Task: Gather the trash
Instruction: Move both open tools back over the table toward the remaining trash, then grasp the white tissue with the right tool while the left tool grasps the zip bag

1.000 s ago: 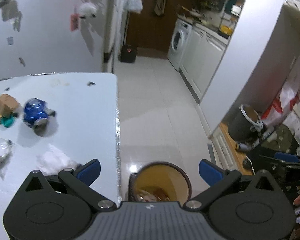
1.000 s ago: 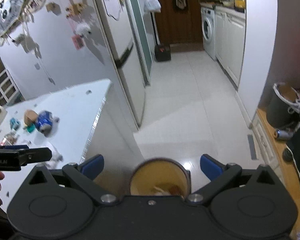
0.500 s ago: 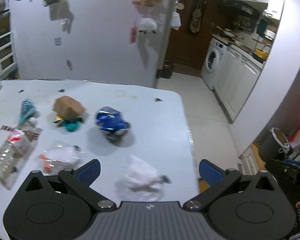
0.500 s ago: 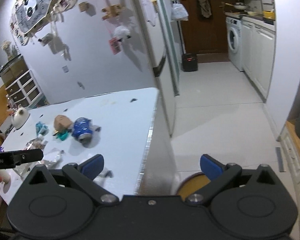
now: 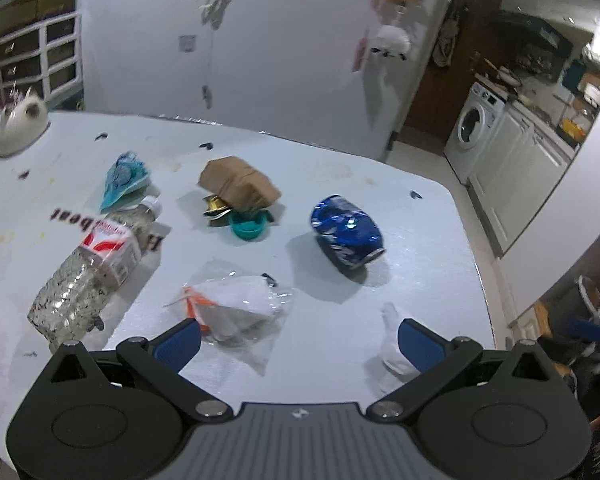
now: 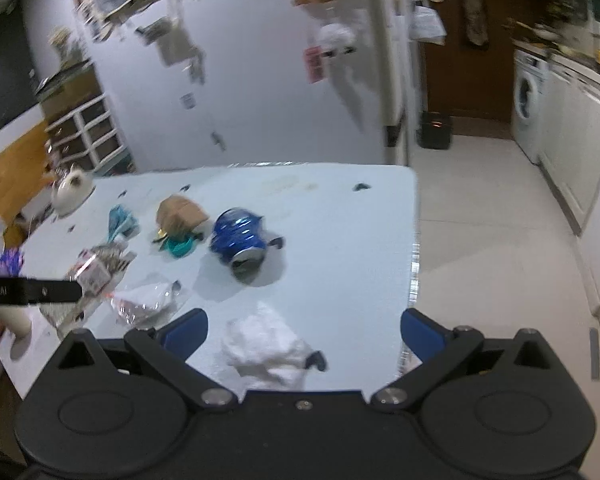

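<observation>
Back from the bin, we hold both grippers, left (image 5: 298,338) and right (image 6: 302,330), empty with fingers apart, over the table (image 5: 420,216), nearest the tissue (image 6: 266,350).

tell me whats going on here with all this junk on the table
A person holds a two-finger gripper in each hand over a white table strewn with trash. Both the left gripper and the right gripper are open and empty. Waiting on the table are a crushed blue can, a crumpled white tissue, a clear plastic wrapper, a plastic bottle and a brown paper bag. The tissue lies nearest the right gripper.
</observation>
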`<state>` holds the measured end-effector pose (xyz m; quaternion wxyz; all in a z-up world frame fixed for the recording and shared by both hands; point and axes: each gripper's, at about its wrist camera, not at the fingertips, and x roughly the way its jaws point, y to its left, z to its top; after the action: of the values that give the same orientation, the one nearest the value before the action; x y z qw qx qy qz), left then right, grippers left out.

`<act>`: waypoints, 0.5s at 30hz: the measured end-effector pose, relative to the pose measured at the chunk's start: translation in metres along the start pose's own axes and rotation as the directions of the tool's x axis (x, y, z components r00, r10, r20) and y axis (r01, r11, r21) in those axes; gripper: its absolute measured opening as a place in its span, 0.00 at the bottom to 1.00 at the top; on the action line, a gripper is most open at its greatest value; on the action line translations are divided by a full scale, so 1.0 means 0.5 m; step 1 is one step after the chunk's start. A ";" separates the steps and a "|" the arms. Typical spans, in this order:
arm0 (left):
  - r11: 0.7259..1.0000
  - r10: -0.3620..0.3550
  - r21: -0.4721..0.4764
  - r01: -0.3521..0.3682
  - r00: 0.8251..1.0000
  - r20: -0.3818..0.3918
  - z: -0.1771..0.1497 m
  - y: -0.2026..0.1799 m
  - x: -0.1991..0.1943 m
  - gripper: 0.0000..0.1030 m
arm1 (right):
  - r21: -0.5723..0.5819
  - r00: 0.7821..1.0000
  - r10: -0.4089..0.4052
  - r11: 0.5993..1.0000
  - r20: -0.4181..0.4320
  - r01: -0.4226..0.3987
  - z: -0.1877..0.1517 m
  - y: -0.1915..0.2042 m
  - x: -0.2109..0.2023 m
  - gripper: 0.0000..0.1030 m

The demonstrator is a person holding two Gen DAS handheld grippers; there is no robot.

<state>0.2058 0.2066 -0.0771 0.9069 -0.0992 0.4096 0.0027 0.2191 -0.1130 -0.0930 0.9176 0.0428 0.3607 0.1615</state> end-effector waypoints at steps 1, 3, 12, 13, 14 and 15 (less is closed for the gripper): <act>1.000 -0.006 -0.018 0.006 1.000 -0.009 0.001 0.015 0.007 1.00 | -0.038 1.000 0.006 0.999 -0.002 -0.006 -0.005 0.015 0.020 1.00; 0.999 -0.007 -0.047 0.006 1.000 -0.030 0.001 0.041 0.023 1.00 | -0.104 1.000 0.016 0.994 -0.020 -0.018 -0.015 0.039 0.058 1.00; 0.992 -0.019 -0.126 0.009 0.997 -0.080 0.007 0.112 0.076 1.00 | -0.424 0.988 -0.017 0.904 -0.156 -0.052 -0.092 0.096 0.186 1.00; 0.991 -0.021 -0.134 0.009 0.996 -0.088 0.007 0.116 0.083 1.00 | -0.462 0.984 -0.023 0.885 -0.175 -0.061 -0.102 0.098 0.193 1.00; 0.990 -0.025 -0.141 0.012 0.995 -0.093 0.007 0.119 0.088 1.00 | -0.494 0.981 -0.032 0.867 -0.193 -0.069 -0.111 0.098 0.199 1.00; 0.988 -0.034 -0.151 0.019 0.995 -0.098 0.006 0.122 0.094 1.00 | -0.521 0.977 -0.043 0.850 -0.209 -0.074 -0.120 0.098 0.207 1.00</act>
<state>0.2339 0.2635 -0.1208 0.8750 -0.1724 0.4520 0.0162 0.2369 -0.0350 -0.1946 0.8489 -0.2245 0.3984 0.2651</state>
